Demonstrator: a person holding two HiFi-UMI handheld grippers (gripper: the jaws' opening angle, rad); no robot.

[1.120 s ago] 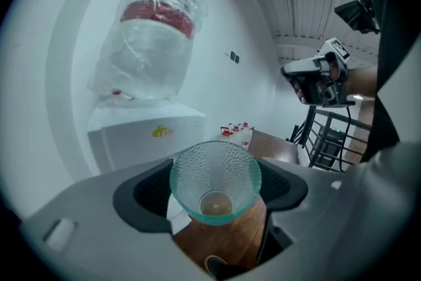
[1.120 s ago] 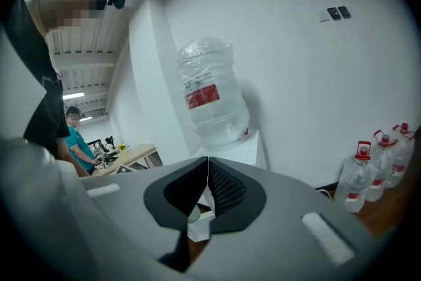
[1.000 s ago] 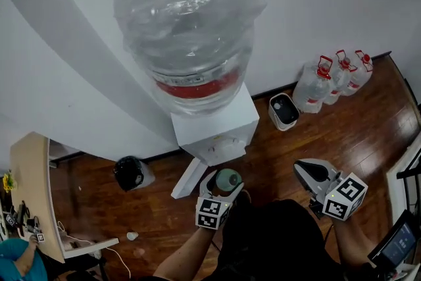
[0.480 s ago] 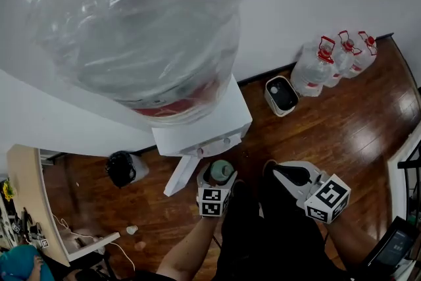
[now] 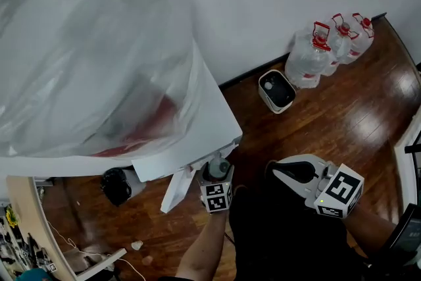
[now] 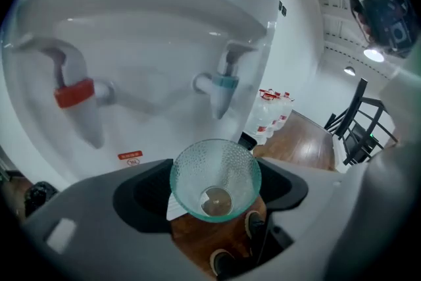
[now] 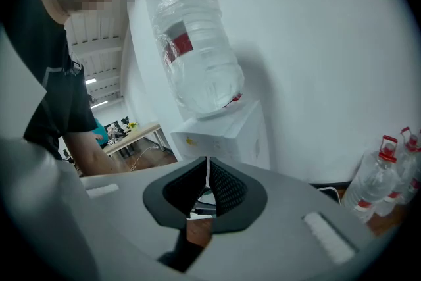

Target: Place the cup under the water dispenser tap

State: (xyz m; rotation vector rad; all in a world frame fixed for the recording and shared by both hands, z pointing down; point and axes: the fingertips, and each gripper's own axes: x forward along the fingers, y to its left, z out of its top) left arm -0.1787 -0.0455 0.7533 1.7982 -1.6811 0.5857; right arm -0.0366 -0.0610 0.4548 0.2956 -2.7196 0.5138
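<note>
A clear, textured glass cup (image 6: 215, 179) sits upright between my left gripper's (image 6: 214, 189) dark pads, which are shut on its sides. In the left gripper view it hangs just in front of the white water dispenser (image 6: 151, 29), below and slightly left of the blue tap (image 6: 223, 85); the red tap (image 6: 75, 99) is further left. The head view shows the cup (image 5: 218, 168) and left gripper (image 5: 216, 178) close under the dispenser's front edge (image 5: 209, 141). My right gripper (image 5: 284, 171) hovers to the right over the floor, its pads (image 7: 220, 189) pressed together with nothing between them.
The big plastic-wrapped water bottle (image 5: 85, 56) on top of the dispenser fills the head view's upper left. Three spare water jugs (image 5: 332, 43) and a small white appliance (image 5: 276, 90) stand by the wall. A black bin (image 5: 117, 186) sits left of the dispenser.
The left gripper has sunk and moved in toward the dispenser's front with the cup. The right gripper has dropped a little. The bottle now looms much larger in the head view.
</note>
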